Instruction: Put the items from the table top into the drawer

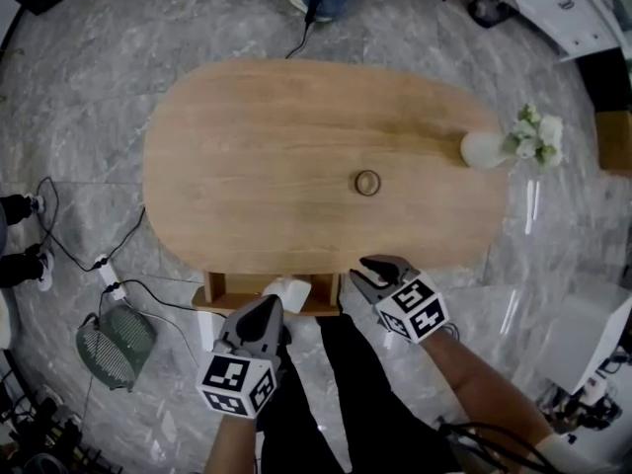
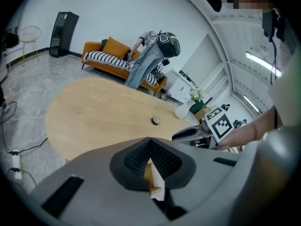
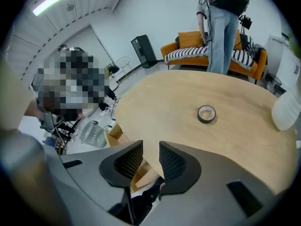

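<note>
Two tools sit lowest: left tool (image 1: pixel 267 307), jaws together and empty, above the open drawer (image 1: pixel 222 289), where something white (image 1: pixel 288 291) lies; right tool (image 1: pixel 373 270), jaws slightly apart and empty, at the counter (image 1: pixel 257 156) edge. Tape (image 1: pixel 367 183) mid-counter looks left to stow; a vase (image 1: pixel 484 149) stands at the right end.
</note>
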Action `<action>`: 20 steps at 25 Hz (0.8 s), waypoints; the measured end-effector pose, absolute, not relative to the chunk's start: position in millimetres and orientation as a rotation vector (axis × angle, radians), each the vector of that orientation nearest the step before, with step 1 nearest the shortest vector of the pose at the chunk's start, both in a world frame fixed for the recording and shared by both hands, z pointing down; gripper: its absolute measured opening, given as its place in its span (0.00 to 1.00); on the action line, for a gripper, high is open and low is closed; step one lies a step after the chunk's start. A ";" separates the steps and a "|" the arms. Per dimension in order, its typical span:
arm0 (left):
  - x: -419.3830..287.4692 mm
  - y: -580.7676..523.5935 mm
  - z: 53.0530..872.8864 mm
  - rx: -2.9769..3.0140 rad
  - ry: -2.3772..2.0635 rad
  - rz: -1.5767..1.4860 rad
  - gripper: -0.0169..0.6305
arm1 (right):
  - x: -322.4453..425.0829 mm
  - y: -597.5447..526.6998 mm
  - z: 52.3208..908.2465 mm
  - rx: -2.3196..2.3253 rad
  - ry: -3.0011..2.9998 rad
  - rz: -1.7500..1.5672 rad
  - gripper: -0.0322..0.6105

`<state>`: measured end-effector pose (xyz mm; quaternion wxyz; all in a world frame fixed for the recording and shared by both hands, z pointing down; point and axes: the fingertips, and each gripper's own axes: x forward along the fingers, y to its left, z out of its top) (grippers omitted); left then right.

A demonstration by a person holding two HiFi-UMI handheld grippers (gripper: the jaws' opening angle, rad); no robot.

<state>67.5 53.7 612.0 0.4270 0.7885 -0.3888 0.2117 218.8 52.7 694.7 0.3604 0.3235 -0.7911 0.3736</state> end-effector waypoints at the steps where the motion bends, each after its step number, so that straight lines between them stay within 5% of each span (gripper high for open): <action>1: 71.8 52.1 614.0 1.970 -0.968 0.529 0.03 | 224.4 46.9 698.2 0.837 -2.033 0.955 0.25; 20: 88.5 23.5 643.5 1.887 -1.017 0.504 0.03 | 273.6 -60.8 755.5 0.839 -1.916 0.764 0.30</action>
